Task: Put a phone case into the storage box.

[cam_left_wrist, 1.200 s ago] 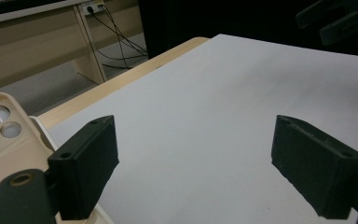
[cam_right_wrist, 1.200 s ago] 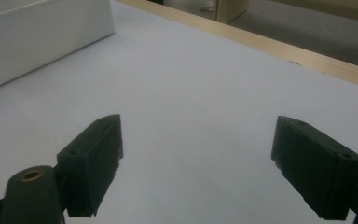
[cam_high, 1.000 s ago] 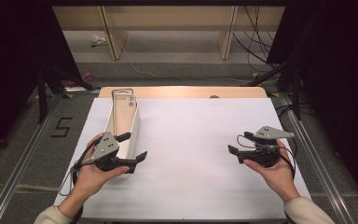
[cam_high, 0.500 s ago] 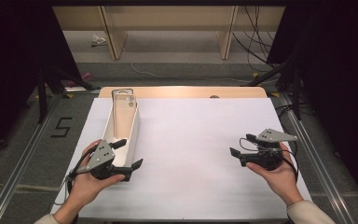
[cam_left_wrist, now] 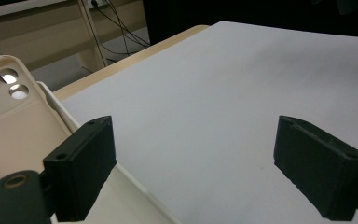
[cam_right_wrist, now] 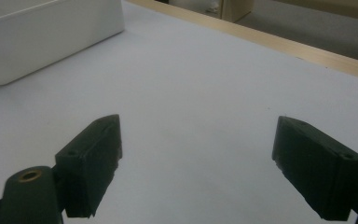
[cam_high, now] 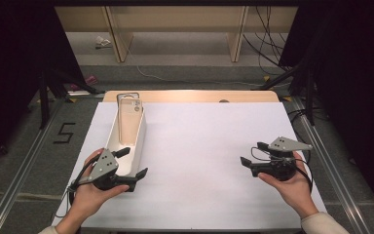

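I have my left gripper (cam_high: 130, 165) spread wide astride the near end wall of the white tray (cam_high: 140, 139) by the bench's left edge, the beige phone case (cam_high: 128, 119) lying lengthwise just beyond, while my right gripper (cam_high: 252, 154), also spread, idles near the right edge.

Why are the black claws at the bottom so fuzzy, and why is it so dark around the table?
In the left gripper view and the right gripper view, the black jaws sit very close to the lens, so they look soft; the phone case and the white tray look soft too. In the high view, light falls on the white table while both sides stay black.
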